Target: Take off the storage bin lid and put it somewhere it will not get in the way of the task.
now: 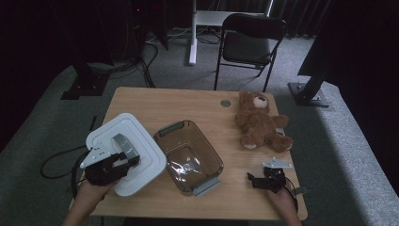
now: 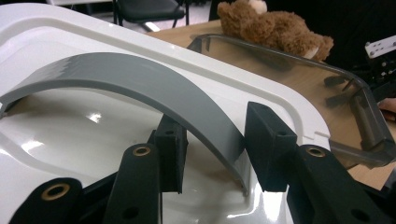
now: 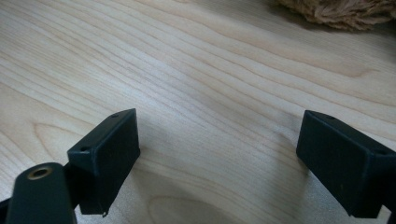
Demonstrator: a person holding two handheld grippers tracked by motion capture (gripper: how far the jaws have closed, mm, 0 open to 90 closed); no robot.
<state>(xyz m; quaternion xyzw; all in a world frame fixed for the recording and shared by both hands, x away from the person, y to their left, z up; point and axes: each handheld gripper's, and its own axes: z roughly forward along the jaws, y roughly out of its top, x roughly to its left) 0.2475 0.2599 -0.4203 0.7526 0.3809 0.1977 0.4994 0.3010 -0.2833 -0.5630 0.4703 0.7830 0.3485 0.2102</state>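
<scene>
The left gripper (image 2: 212, 140) has its 2 fingers (image 2: 271, 144) straddling the grey handle (image 2: 140, 84) of the white lid (image 1: 126, 153), a gap showing on each side, so a close this near the handle's end could slip off or tip the lid against the clear box (image 1: 188, 157) just beside it. That hand (image 1: 91, 195) comes in low at the counter's (image 1: 188, 101) near left edge. The right gripper (image 3: 217, 163) hovers with fingers wide apart above bare wood, near the teddy bear (image 1: 260, 122).
</scene>
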